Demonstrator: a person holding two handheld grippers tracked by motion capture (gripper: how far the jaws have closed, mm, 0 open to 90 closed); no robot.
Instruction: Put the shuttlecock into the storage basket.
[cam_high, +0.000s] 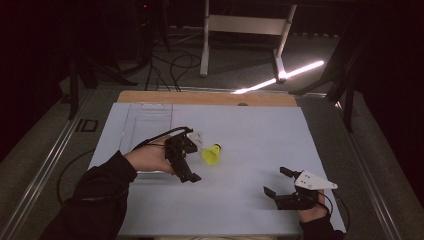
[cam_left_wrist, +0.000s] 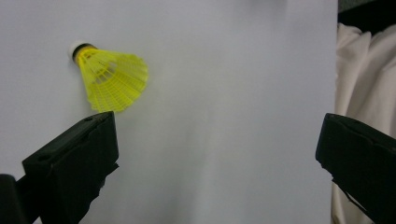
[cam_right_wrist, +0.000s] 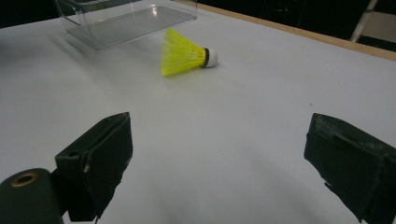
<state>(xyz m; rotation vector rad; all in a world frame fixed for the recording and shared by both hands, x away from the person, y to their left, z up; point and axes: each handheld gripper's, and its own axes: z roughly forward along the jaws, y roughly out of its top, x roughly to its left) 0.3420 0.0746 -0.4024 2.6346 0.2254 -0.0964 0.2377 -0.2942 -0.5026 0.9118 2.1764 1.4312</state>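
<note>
Both claws are spread wide and holding nothing: the left gripper (cam_high: 192, 156) hangs just beside the shuttlecock (cam_high: 212, 154) without touching it, and the right gripper (cam_high: 278, 182) sits well apart at about 4 o'clock from it. One shuttlecock (yellow skirt, white cork) and one clear box (cam_high: 145, 131), at its 10 o'clock. It's lying on its side mid-table (cam_high: 250, 135), long axis running 1 to 7 o'clock, cork toward 1.

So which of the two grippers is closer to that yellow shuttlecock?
The left one. The left gripper is open right beside the shuttlecock, without touching it. The right gripper, also open, sits well off toward the table's near right corner.
</note>
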